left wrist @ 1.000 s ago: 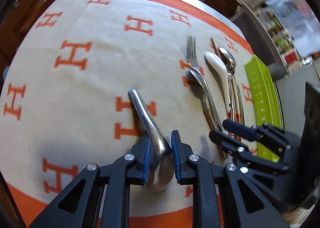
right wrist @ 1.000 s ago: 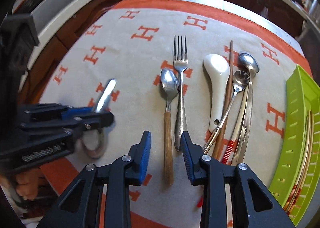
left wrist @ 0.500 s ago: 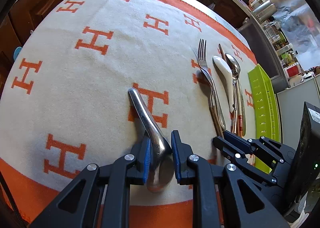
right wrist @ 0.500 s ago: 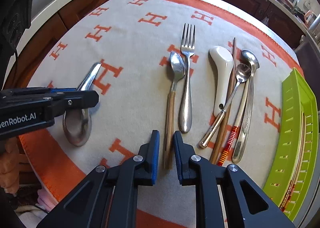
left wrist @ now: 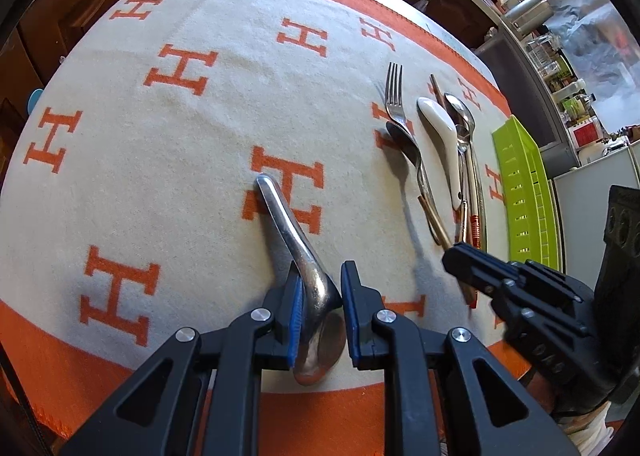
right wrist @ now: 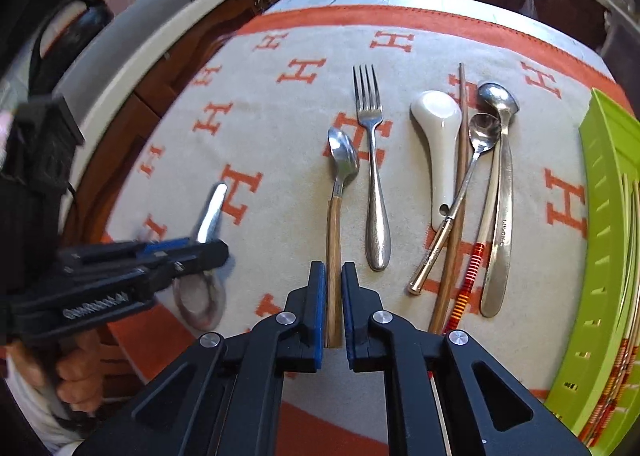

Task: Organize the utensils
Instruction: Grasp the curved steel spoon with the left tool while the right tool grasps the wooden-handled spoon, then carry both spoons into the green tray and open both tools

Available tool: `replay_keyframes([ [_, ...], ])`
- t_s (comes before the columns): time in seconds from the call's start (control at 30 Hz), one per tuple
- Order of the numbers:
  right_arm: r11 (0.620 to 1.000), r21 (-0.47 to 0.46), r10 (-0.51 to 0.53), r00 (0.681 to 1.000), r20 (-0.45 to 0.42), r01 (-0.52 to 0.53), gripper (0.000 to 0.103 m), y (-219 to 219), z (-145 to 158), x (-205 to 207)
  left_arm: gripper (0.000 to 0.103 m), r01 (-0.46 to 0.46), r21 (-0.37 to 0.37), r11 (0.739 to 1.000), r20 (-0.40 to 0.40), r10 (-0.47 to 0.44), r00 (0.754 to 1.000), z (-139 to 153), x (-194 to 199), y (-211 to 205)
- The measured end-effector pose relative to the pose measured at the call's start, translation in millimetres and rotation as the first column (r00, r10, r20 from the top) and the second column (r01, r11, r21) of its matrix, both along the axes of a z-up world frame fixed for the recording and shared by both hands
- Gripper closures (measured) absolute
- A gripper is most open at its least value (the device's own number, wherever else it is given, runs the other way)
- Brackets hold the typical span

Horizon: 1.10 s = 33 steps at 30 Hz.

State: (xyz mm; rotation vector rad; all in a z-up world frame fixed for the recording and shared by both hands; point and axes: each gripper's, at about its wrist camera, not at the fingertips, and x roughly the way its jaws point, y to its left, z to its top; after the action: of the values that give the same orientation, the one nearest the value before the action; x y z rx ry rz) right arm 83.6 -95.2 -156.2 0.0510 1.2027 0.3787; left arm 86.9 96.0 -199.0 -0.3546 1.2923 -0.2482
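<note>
My left gripper (left wrist: 320, 296) is shut on a steel soup spoon (left wrist: 298, 252), bowl toward the camera, handle pointing away over the cloth. It also shows in the right wrist view (right wrist: 210, 215). My right gripper (right wrist: 331, 296) is shut on the wooden handle of a spoon (right wrist: 338, 191) lying on the cloth. Beside that lie a fork (right wrist: 374, 175), a white ceramic spoon (right wrist: 440, 143), chopsticks (right wrist: 456, 207) and other metal spoons (right wrist: 500, 191).
A cream cloth with orange H marks (left wrist: 180, 135) covers the table. A lime green tray (right wrist: 612, 256) holding chopsticks stands at the right edge; it also shows in the left wrist view (left wrist: 524, 191). Dark wooden cabinets lie beyond the table.
My right gripper has moved forward and closed on the wooden spoon handle. My left gripper has kept hold of the steel soup spoon and lifted slightly.
</note>
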Motion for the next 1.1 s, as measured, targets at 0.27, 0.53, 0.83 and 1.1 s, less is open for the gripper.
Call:
replay_keyframes([
  [0.27,0.996,0.080,-0.027,1.000,0.002,0.027,0.096,-22,18,-8,0.094,0.020,-0.004,1.000,0.007,-0.020,1.000,7,-1,-15],
  [0.53,0.999,-0.012,0.047,0.998,-0.043,-0.048,0.096,-13,-4,-15,0.096,0.029,-0.026,0.999,0.013,-0.028,1.000,5,-6,-20],
  [0.83,0.990,-0.088,0.108,0.992,-0.070,-0.114,0.089,3,-21,-7,0.096,0.018,-0.059,0.998,0.000,-0.018,1.000,0,-6,-10],
  [1.1,0.966,-0.208,0.153,0.988,-0.014,-0.153,0.087,34,-21,10,0.095,0.009,-0.078,0.997,-0.005,-0.010,1.000,-4,-6,-5],
])
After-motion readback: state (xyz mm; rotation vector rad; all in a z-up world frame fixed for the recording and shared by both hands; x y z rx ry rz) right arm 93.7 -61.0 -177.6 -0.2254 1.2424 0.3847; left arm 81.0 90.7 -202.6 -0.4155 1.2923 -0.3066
